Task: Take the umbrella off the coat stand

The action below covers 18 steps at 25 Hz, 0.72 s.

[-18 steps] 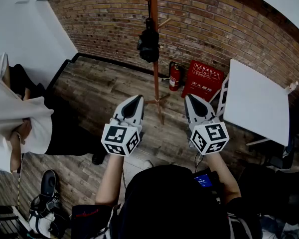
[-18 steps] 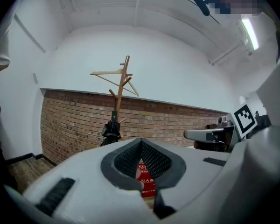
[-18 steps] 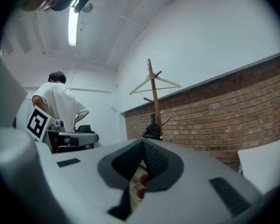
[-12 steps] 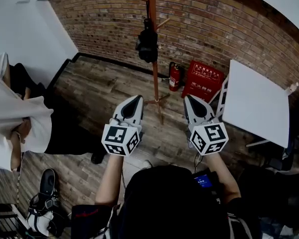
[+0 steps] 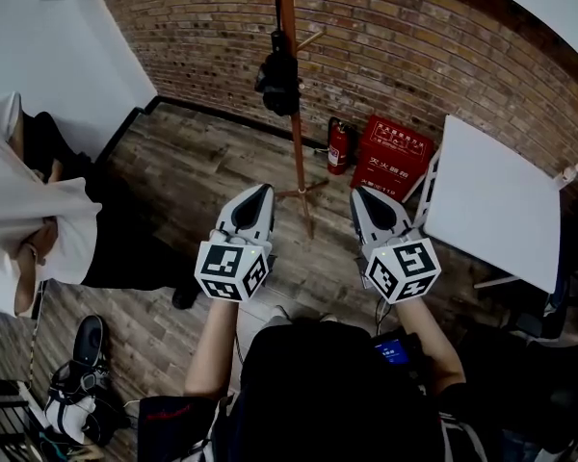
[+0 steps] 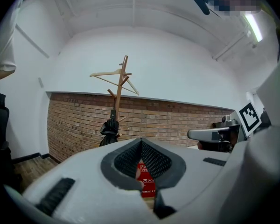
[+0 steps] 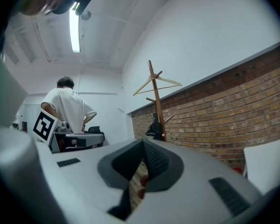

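Observation:
A black folded umbrella (image 5: pixel 277 80) hangs on the wooden coat stand (image 5: pixel 293 133) in front of the brick wall. My left gripper (image 5: pixel 260 192) and right gripper (image 5: pixel 363 192) are held level side by side, well short of the stand, one on each side of its foot. Both are shut with nothing between the jaws. In the left gripper view the umbrella (image 6: pixel 109 130) hangs left of the left gripper (image 6: pixel 141 141), on the stand (image 6: pixel 121 85). In the right gripper view the umbrella (image 7: pixel 154 127) shows just above the right gripper (image 7: pixel 143 143).
A red fire extinguisher (image 5: pixel 338 148) and a red box (image 5: pixel 393 154) stand by the wall right of the stand. A white table (image 5: pixel 491 200) is at the right. A person in a white shirt (image 5: pixel 39 229) stands at the left. A wooden hanger (image 6: pixel 113 73) tops the stand.
The stand and umbrella have drifted slightly up and left in the head view. Both grippers stay shut and keep much the same place.

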Each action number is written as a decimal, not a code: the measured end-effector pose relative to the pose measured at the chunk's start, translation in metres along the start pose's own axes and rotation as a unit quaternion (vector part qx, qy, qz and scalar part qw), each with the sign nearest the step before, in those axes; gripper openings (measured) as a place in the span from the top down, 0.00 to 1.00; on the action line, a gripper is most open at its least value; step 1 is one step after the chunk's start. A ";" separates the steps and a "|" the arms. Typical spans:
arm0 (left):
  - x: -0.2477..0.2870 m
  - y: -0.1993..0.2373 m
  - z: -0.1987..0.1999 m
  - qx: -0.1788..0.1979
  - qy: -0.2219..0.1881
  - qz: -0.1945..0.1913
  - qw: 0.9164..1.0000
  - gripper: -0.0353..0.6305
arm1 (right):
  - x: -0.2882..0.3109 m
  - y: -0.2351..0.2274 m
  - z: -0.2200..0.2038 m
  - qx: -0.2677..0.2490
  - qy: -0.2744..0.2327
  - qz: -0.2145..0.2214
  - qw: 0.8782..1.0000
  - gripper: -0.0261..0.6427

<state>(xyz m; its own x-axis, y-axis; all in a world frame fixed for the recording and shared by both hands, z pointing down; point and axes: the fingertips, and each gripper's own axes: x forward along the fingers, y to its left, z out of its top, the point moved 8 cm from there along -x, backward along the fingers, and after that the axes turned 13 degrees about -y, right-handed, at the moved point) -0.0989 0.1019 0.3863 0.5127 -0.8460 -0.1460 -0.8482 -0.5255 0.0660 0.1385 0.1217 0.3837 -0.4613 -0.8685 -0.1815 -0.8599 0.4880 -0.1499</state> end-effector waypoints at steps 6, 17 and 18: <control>-0.001 -0.016 -0.003 0.004 0.004 0.007 1.000 0.92 | -0.008 -0.011 0.001 0.009 -0.001 0.004 1.000 0.92; 0.011 -0.009 -0.015 0.000 0.020 0.015 1.000 0.92 | 0.011 -0.020 -0.011 0.014 0.009 0.016 1.000 0.92; 0.014 -0.006 -0.016 -0.001 0.019 0.015 1.000 0.92 | 0.015 -0.022 -0.011 0.014 0.010 0.015 1.000 0.92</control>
<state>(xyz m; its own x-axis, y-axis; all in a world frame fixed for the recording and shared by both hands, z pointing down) -0.0841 0.0915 0.3993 0.4919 -0.8641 -0.1064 -0.8631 -0.5001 0.0708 0.1481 0.0971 0.3954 -0.4916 -0.8547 -0.1669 -0.8392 0.5161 -0.1711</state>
